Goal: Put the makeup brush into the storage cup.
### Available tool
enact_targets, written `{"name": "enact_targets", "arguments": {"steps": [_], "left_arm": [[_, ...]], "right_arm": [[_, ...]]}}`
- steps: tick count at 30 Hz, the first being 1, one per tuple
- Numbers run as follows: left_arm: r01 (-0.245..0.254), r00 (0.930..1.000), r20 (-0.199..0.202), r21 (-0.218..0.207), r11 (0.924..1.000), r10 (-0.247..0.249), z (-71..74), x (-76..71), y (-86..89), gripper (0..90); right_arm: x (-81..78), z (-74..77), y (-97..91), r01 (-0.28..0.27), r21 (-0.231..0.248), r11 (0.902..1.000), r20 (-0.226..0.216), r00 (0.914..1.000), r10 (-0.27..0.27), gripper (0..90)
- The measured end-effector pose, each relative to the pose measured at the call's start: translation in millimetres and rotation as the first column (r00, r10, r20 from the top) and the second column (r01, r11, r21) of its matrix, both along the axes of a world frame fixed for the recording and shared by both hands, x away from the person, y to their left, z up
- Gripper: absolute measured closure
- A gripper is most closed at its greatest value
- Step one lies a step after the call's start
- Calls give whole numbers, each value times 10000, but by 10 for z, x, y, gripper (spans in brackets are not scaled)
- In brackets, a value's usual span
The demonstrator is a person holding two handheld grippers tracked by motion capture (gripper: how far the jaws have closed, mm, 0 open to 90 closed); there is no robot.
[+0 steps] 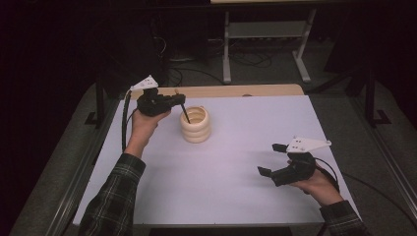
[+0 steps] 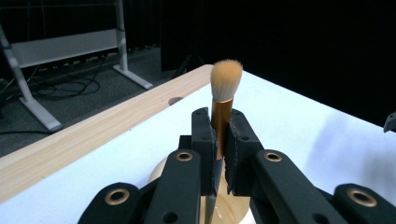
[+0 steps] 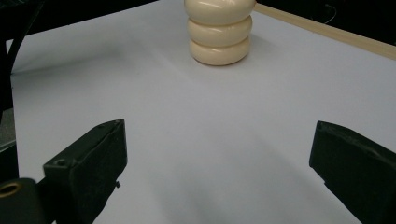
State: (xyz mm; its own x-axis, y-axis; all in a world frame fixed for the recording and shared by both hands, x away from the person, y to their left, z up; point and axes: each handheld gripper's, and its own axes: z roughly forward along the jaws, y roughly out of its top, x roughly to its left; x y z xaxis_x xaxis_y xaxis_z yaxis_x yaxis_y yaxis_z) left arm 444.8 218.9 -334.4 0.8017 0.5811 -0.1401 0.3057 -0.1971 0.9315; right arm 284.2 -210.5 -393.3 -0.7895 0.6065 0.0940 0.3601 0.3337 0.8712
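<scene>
Left gripper (image 2: pixel 219 140) clamps a copper-handled makeup brush with a tan bristle head (image 2: pixel 226 79), dark tail dipping into the cream ribbed ceramic holder (image 1: pixel 195 125). Looks like insertion: next, lower and release. Right gripper (image 1: pixel 275 160) waits, jaws wide.

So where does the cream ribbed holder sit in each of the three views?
High view: cream holder left of centre, under the left gripper.
Left gripper view: its rim peeks out beneath the jaws holding the brush.
Right gripper view: top centre.
Shared landmark: the table's wooden far edge.
</scene>
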Motion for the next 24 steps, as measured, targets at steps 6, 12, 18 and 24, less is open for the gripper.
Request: {"name": "enact_targets", "arguments": {"steps": [6, 12, 18, 24], "left_arm": [[-53, 10000, -68, 71, 10000, 53, -49, 14, -10, 836], [-53, 9998, -166, 140, 9999, 55, -90, 28, -17, 835], [-126, 9997, -188, 149, 9998, 128, -109, 33, -13, 833], [-129, 9998, -174, 223, 9997, 133, -112, 36, -6, 829]], "right_arm": [[-1, 1, 0, -9, 1, 10000, -6, 10000, 9, 33], [-1, -4, 5, -39, -60, 10000, -54, 10000, 38, 34], [-1, -3, 4, -48, -56, 10000, -31, 10000, 48, 34], [-1, -4, 9, -65, -63, 10000, -38, 10000, 65, 34]]}}
